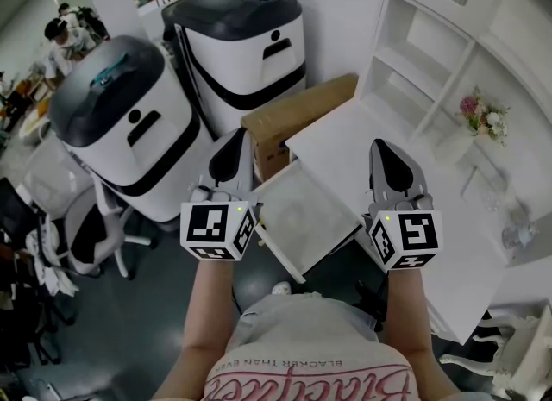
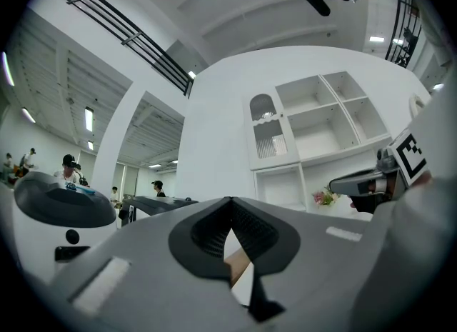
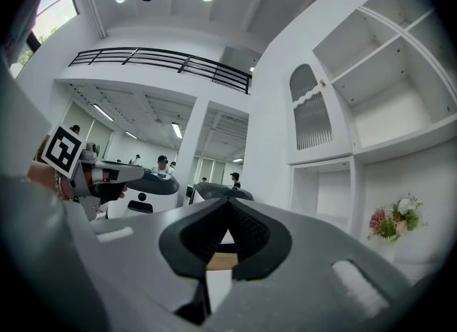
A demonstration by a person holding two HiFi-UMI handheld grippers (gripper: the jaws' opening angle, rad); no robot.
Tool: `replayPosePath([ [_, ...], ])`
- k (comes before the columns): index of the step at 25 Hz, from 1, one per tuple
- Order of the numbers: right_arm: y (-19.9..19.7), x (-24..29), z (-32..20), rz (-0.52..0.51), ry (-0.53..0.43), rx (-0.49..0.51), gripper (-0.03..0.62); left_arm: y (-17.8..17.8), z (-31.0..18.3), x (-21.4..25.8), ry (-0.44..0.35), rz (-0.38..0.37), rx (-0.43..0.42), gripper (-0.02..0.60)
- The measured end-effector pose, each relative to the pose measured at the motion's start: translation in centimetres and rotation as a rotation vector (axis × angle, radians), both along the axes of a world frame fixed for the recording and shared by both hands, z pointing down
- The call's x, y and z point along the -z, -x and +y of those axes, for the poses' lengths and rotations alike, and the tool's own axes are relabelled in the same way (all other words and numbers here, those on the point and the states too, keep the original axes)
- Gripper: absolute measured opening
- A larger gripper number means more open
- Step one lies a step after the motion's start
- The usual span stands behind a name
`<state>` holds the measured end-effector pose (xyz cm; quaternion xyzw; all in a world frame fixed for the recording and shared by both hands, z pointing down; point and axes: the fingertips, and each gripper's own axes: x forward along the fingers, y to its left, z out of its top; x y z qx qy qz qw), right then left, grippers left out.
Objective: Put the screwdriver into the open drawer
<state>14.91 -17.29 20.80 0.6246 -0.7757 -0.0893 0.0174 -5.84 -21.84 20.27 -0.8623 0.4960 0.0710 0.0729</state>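
While the drawer (image 1: 310,209) stands open, cardboard box (image 1: 293,115) beside

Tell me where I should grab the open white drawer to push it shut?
Take the open white drawer by the top rim of its front panel, the side farthest from the white desk. Come down from above: that board looks thin and upright, and the drawer looks empty, so pinching across it should work.

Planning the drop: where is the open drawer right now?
Head view, centre: the open drawer juts from the white desk's left edge, between the left gripper and right gripper, beside the cardboard box.
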Motion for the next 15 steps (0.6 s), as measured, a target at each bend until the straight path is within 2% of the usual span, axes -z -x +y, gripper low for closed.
replayPosePath([
  [15, 0.62, -0.14, -0.04, 0.019, 0.005, -0.009, 0.000, 0.67, -0.19, 0.31, -0.010, -0.001, 0.004, 0.012],
])
